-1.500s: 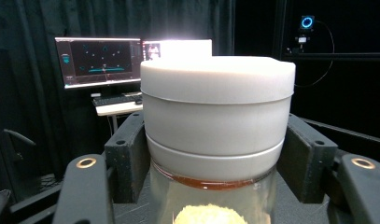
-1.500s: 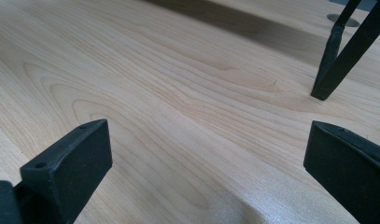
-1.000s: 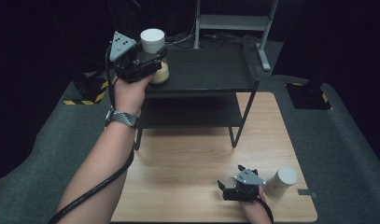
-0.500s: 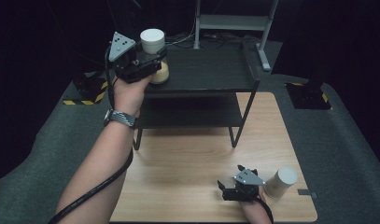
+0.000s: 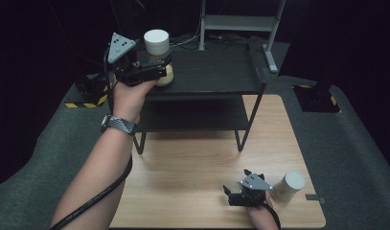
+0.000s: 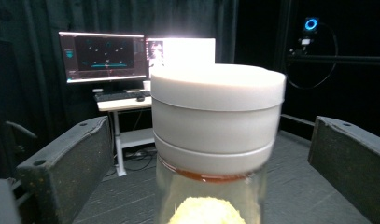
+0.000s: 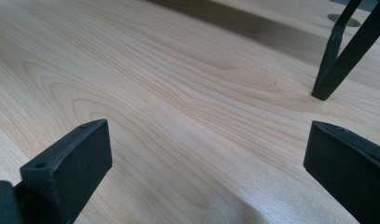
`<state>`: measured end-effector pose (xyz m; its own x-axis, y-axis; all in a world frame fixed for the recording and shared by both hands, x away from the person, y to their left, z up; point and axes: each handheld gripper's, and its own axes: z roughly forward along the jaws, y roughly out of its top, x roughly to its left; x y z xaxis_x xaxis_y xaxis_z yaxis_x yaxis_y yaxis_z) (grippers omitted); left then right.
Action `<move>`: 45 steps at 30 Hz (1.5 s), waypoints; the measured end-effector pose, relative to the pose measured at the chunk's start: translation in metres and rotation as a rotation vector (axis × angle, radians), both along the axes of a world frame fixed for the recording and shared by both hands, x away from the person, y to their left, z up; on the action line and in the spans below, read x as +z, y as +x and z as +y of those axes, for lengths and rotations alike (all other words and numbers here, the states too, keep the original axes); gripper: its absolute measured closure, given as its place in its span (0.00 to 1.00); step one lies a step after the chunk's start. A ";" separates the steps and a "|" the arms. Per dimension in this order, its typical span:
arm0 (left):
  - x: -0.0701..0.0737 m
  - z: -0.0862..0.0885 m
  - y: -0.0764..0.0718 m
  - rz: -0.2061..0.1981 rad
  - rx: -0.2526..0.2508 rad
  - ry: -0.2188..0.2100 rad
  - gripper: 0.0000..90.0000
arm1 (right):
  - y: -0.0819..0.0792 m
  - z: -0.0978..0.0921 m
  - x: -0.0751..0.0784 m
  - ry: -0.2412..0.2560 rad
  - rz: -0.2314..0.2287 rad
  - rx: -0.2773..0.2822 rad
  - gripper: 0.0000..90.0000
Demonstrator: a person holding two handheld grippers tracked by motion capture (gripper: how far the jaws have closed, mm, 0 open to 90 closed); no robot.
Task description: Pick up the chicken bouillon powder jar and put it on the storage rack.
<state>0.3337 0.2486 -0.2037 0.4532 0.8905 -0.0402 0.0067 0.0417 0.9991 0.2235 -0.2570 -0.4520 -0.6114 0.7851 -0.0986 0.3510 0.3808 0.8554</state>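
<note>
Care suits the left gripper [image 5: 156,72], jaws apart around the jar [image 6: 215,140] on the shelf [image 5: 216,76]: close squarely below the lid [image 6: 218,86].

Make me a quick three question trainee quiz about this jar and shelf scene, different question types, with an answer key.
1. True or false: the left tool has its jaws spread on either side of the white-lidded jar, not touching it.
2. Multiple choice: the right tool rests on A) the black shelf, B) the wooden table, C) the grey floor.
3. Fill in: the second jar lies beside the ____ tool.

Key: 1 true; 2 B; 3 right.
</note>
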 end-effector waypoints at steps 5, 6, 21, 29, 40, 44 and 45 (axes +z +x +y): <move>0.001 0.003 -0.012 -0.004 -0.001 0.008 0.00 | 0.000 0.000 0.000 -0.002 -0.001 0.000 0.00; 0.001 0.003 -0.015 -0.008 -0.001 0.010 0.00 | 0.000 0.000 0.000 -0.002 -0.002 0.000 0.00; -0.006 0.014 -0.048 -0.023 -0.004 0.026 0.00 | -0.001 0.002 0.000 -0.005 -0.004 -0.004 0.00; -0.012 0.017 -0.062 -0.020 -0.006 0.037 0.00 | -0.001 0.002 0.000 -0.007 -0.006 -0.004 0.00; -0.030 0.024 -0.078 -0.012 -0.009 0.061 0.00 | -0.001 0.002 0.000 -0.008 -0.005 -0.005 0.00; -0.040 0.028 -0.087 -0.010 -0.008 0.080 0.00 | -0.001 0.002 0.000 -0.009 -0.005 -0.005 0.00; -0.043 0.029 -0.090 -0.008 -0.009 0.085 0.00 | -0.001 0.002 0.000 -0.009 -0.005 -0.005 0.00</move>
<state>0.2442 0.2771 -0.2466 0.4615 0.8863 0.0389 -0.0011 -0.0433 0.9991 0.2222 -0.2547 -0.4520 -0.6070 0.7872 -0.1092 0.3485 0.3871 0.8536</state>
